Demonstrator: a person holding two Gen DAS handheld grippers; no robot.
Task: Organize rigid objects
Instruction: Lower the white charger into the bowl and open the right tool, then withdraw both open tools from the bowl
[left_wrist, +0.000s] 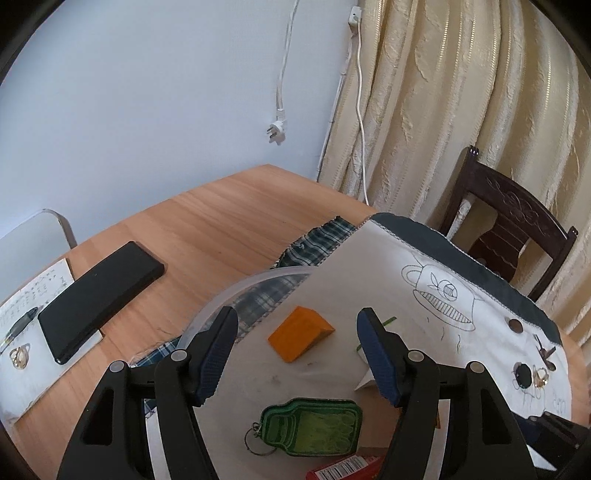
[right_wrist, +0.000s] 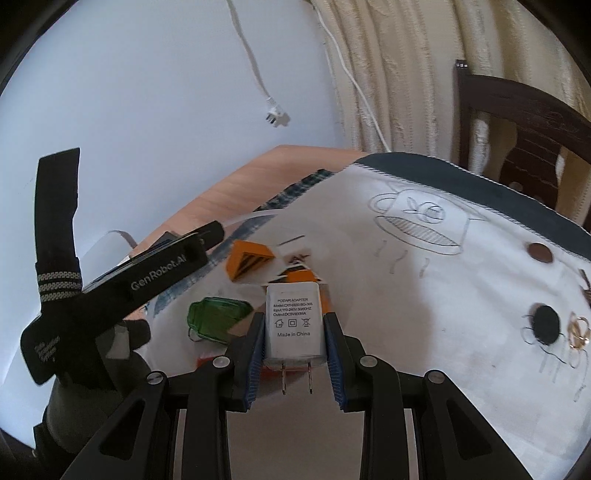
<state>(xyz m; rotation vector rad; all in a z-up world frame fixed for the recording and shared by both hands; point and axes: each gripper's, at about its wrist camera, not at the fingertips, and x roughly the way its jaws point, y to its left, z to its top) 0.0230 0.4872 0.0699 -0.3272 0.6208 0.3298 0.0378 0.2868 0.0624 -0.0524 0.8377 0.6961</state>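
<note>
Right gripper (right_wrist: 295, 332) fingers are clamping the white plastic power adapter (right_wrist: 294, 319); left gripper (left_wrist: 297, 354) is hanging released w/ nothing held, so keep the adapter level.

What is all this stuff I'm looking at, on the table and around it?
Power adapter: one, white, clamped in the right claw, prongs toward the camera.
Wedge block: one, orange, on the white cloth.
Keychain tag: one, green, on the cloth near the left claw.
Drawn-on cloth: one, white with dark border, covering the table's right part.
Plaid cloth: one, green-checked, under the white cloth.
Phone: one, black, lying on a notebook.
Notebook: one, white, table's left edge.
Pen: one, dark, on the notebook.
Table: one, wooden.
Chair: one, dark wood, by the curtain.
Curtain: cream, behind.
Wall plug: one, white, dangling.
Left claw: black, open.
Right claw: black, shut.
</note>
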